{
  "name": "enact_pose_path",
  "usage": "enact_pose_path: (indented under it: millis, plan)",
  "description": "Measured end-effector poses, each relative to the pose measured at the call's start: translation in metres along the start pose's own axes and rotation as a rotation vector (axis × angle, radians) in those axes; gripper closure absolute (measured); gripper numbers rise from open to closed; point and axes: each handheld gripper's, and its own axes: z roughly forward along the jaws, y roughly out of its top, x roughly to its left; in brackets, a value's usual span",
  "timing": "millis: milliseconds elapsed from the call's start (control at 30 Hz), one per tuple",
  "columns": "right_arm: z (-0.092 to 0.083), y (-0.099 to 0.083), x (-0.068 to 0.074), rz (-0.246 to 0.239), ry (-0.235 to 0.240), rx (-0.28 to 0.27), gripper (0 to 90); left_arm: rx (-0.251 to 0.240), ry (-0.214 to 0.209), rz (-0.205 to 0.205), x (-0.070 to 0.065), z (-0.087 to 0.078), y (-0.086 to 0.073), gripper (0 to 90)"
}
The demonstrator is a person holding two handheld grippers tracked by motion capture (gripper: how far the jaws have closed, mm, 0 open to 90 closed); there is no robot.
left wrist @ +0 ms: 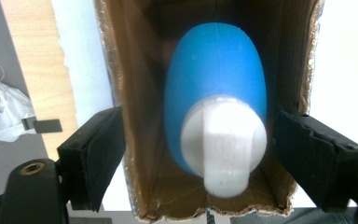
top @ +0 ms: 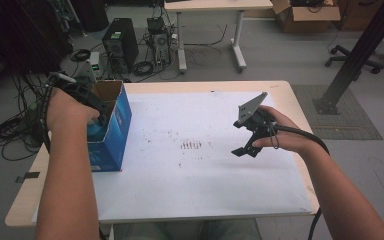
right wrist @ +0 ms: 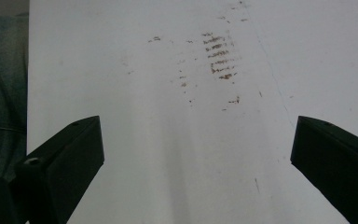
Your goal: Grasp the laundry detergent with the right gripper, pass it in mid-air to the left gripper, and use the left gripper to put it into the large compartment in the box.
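The left gripper (left wrist: pixel 193 154) hangs spread over the blue box (top: pixel 114 131), clear of the blue bottle (left wrist: pixel 216 88) (white cap up) inside. Right gripper (right wrist: pixel 196 154), spread and empty, hovers above the white sheet (top: pixel 190 165).

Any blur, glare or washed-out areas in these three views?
High view: sharp, evenly lit, white table cover bright. Left gripper view: blue bottle in the box slightly soft, its white cap blurred and overexposed. Right gripper view: cover washed out, brown marks soft.

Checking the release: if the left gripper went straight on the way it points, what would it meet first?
Likely the white cap of the blue bottle standing in the cardboard box; the open left gripper points down at it, jaws clear of the cap.
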Motion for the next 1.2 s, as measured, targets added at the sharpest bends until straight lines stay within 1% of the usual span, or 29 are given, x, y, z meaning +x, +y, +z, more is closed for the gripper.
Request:
enact_pose_path:
  millis: [133, 167, 400, 433, 600, 700, 867, 967, 1033, 1133, 1200]
  plan:
    - [-0.001, 0.001, 0.001, -0.005, 0.002, -0.001, 2.9, -0.004, -0.004, -0.005, -0.001, -0.005, -0.002, 14.0]
    - [-0.001, 0.002, 0.001, -0.006, 0.002, -0.001, 2.9, 0.001, -0.001, 0.009, -0.002, -0.007, -0.002, 14.1]
    - [0.000, 0.005, 0.003, -0.015, 0.008, 0.001, 3.0, -0.005, 0.008, 0.008, -0.006, -0.017, -0.005, 14.2]
    - [0.000, 0.006, 0.003, -0.018, 0.008, -0.001, 2.9, -0.011, 0.009, 0.000, -0.007, -0.018, -0.006, 14.0]
    - [-0.002, 0.006, 0.004, -0.021, 0.007, -0.001, 3.0, -0.012, 0.013, 0.011, -0.008, -0.023, -0.008, 13.8]
    - [-0.003, 0.006, 0.005, -0.021, 0.006, -0.003, 2.9, -0.016, 0.027, 0.014, -0.009, -0.025, -0.008, 9.8]
    - [-0.005, 0.005, 0.006, -0.019, 0.004, -0.004, 2.9, -0.022, 0.035, 0.021, -0.012, -0.031, -0.009, 4.1]
    - [-0.007, 0.004, 0.006, -0.021, 0.000, -0.004, 2.9, -0.031, 0.043, 0.033, -0.017, -0.036, -0.010, 1.9]
    - [-0.008, 0.004, 0.006, -0.021, -0.001, -0.008, 2.9, -0.033, 0.062, 0.056, -0.020, -0.039, -0.011, 0.2]
    - [-0.010, 0.003, 0.006, -0.020, -0.003, -0.006, 2.9, -0.054, 0.073, 0.080, -0.023, -0.045, -0.012, 0.2]
    - [-0.011, 0.002, 0.006, -0.020, -0.002, -0.005, 2.9, -0.066, 0.083, 0.107, -0.027, -0.051, -0.013, 0.2]
